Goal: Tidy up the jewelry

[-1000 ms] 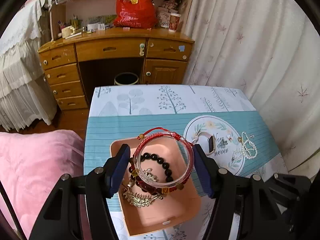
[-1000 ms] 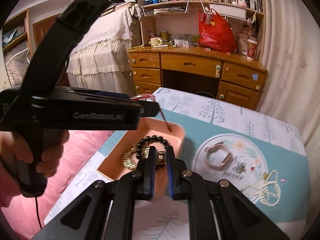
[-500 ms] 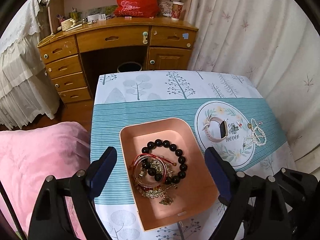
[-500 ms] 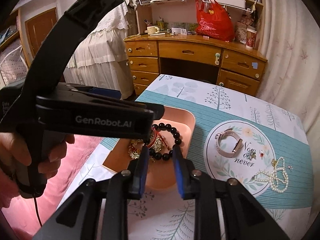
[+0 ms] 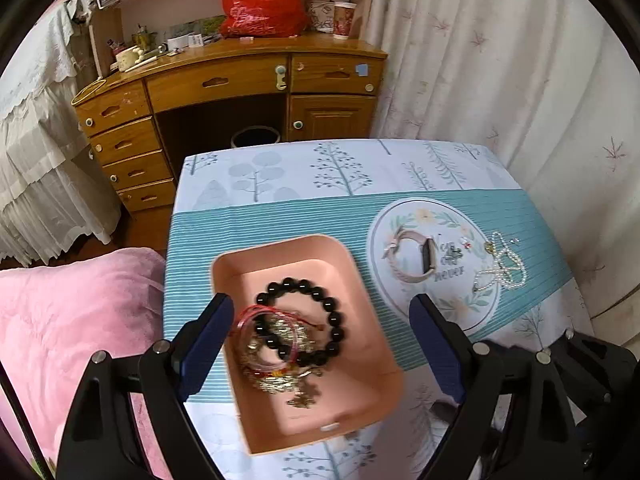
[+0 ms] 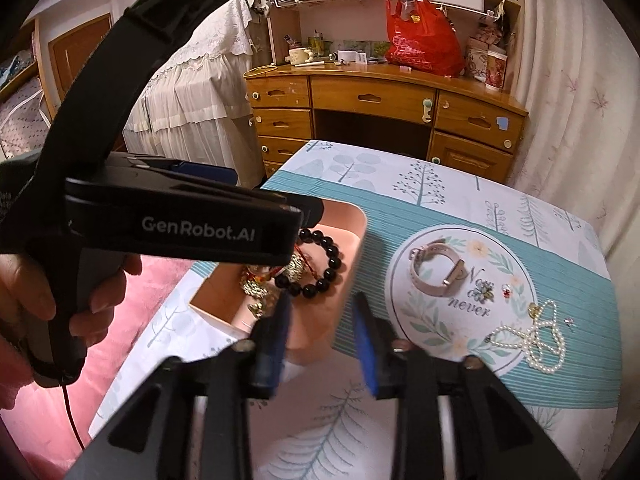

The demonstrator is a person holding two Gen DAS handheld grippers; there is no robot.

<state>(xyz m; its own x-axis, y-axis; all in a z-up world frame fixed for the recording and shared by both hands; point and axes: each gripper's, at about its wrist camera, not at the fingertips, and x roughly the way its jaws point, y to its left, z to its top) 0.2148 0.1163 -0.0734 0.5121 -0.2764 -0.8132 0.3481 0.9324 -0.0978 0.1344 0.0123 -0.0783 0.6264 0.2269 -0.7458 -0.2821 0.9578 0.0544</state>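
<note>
Pink tray (image 5: 280, 248): black bead bracelet (image 5: 320, 300), red bangle (image 5: 256, 316). L tongs (image 5: 320, 320) apart, empty; R tongs (image 6: 322, 316) opening, empty.

On the table (image 5: 280, 184), a tray (image 5: 340, 264) sits near the edge closest to the cameras. In it, a bead bracelet (image 5: 332, 312) lies toward twelve o'clock, overlapping a cord bangle (image 5: 256, 316) at its eight o'clock; a heap of metal chains (image 5: 288, 384) lies at six o'clock. At the tray's three o'clock is a round mat (image 5: 472, 304) bearing a watch (image 5: 408, 256). A pearl necklace (image 5: 504, 272) lies at the mat's three o'clock, across its rim. Behind the table, at twelve o'clock, stands a desk (image 5: 224, 80) with a bag (image 5: 260, 4) on it.
</note>
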